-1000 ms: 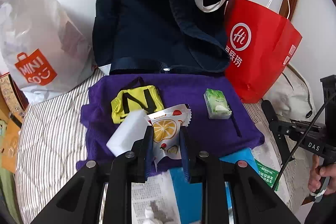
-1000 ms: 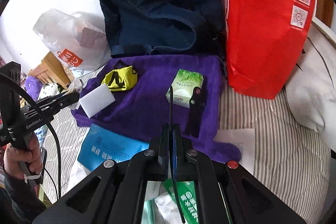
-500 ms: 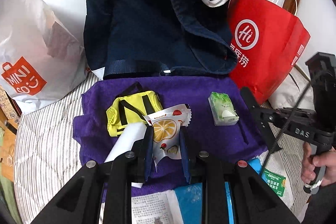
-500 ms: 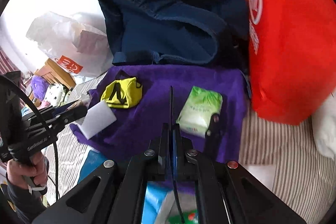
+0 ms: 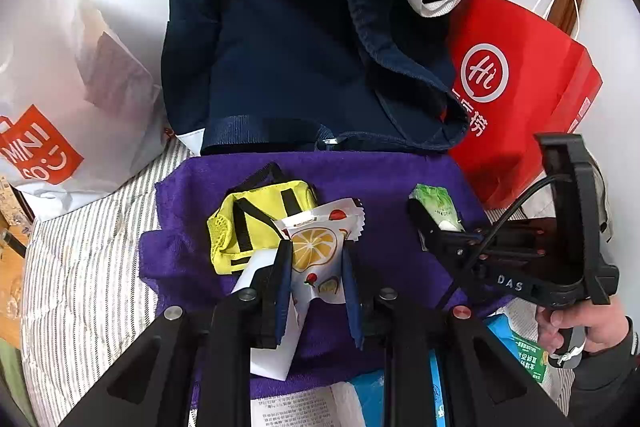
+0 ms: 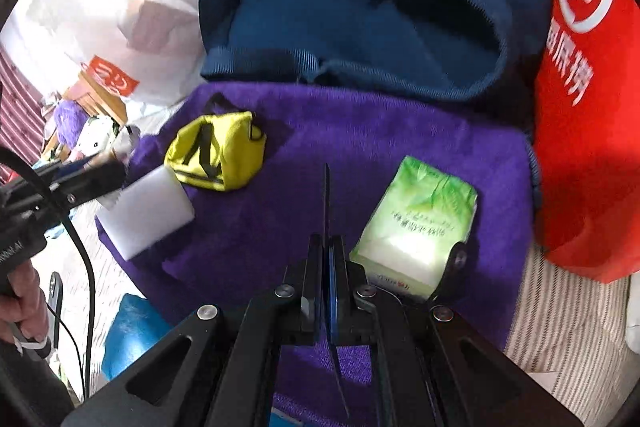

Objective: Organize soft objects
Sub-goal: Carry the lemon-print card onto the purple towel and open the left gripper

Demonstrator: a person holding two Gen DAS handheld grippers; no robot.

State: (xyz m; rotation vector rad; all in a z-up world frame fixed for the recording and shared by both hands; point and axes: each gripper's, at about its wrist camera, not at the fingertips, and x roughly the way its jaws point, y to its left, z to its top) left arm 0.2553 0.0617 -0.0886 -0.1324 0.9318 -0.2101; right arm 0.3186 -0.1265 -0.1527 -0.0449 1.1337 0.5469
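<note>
My left gripper point(image 5: 314, 259) is shut on a white snack packet with a lemon print point(image 5: 316, 247), held above the purple towel point(image 5: 384, 179). My right gripper point(image 6: 327, 259) is shut on a thin dark flat strip point(image 6: 326, 195) seen edge-on, over the towel point(image 6: 360, 131). On the towel lie a yellow pouch point(image 6: 218, 151), a white sponge block point(image 6: 146, 211) and a green tissue pack point(image 6: 420, 223). The pouch point(image 5: 256, 223) and tissue pack point(image 5: 436, 205) also show in the left wrist view. A navy tote bag point(image 5: 300, 39) stands open behind the towel.
A red paper bag point(image 5: 520, 95) stands at the right and a white plastic shopping bag point(image 5: 60, 75) at the left. The striped bedding point(image 5: 80, 267) lies under everything. A blue packet point(image 6: 132, 335) and papers lie at the towel's near edge.
Both grippers have moved forward toward the navy bag. The right gripper has come in over the towel close to the tissue pack. The packet stays in the left gripper.
</note>
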